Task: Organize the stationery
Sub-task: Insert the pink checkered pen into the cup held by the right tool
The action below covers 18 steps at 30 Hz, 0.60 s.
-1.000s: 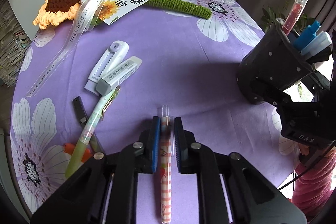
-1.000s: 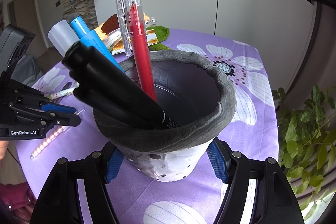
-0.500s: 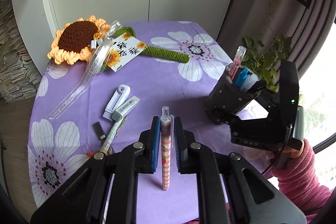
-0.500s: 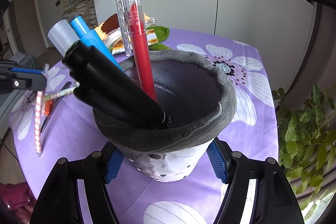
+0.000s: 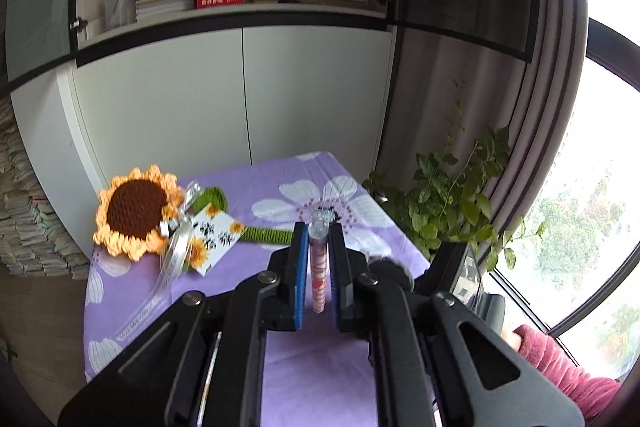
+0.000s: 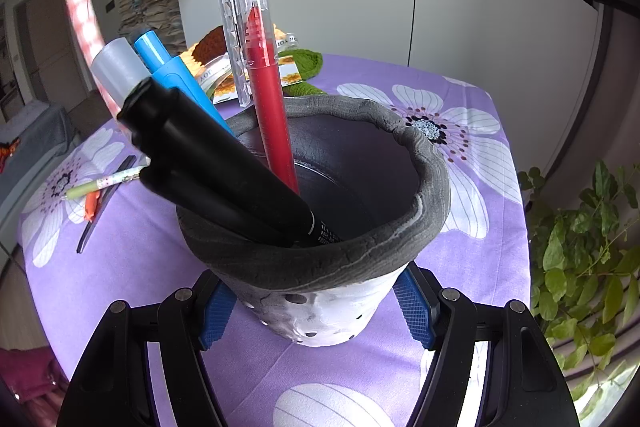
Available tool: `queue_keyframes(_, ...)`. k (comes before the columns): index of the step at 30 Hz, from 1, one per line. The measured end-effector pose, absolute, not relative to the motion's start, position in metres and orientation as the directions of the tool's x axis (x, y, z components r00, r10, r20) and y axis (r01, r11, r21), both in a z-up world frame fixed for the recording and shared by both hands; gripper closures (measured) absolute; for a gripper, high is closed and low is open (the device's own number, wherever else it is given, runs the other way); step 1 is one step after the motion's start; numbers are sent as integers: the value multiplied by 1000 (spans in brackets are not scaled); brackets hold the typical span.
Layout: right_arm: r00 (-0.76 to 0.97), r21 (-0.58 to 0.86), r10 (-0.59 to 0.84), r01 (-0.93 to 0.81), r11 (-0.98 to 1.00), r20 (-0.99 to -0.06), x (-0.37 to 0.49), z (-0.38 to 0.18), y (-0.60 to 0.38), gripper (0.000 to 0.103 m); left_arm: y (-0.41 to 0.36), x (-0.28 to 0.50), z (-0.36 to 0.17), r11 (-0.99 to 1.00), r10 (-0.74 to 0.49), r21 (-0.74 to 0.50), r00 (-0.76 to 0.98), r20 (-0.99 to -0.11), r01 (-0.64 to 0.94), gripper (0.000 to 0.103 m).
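Standing in one pen holder (image 6: 316,311): four pens, one marker.

Cloth, plastic and cracked matt grey

The tablecloth (image 6: 472,239) is smooth purple printed cloth; the pen holder (image 6: 320,267) has a rough, cracked matt rim; the red pen (image 6: 268,99) wears a glossy clear plastic cap; the sunflower (image 5: 134,211) is crocheted yarn.

Pen holder (image 6: 316,259) mouth: right half clear; red pen (image 6: 268,95) and black markers (image 6: 216,163) obstruct the left half.
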State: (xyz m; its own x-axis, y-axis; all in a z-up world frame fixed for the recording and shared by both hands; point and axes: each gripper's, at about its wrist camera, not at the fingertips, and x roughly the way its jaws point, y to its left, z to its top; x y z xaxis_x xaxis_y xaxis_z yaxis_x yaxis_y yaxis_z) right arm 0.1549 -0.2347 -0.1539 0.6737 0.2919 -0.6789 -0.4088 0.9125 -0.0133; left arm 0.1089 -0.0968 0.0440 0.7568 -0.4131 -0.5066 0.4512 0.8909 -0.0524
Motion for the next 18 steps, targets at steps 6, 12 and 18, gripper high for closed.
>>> queue_keyframes(6, 674, -13, 292, -409, 913, -679, 155, -154, -235, 32, -122, 110, 76, 854, -484, -49, 756, -441, 518, 95)
queue_keyframes(12, 674, -13, 292, -409, 913, -679, 155, -154, -235, 32, -146, 112, 65, 822, -521, -55, 710, -473, 567, 95)
queue_keyframes(18, 674, -13, 292, -409, 913, -679, 155, -154, -235, 32, -160, 126, 31, 829, -480, -40, 675, -560, 557, 95)
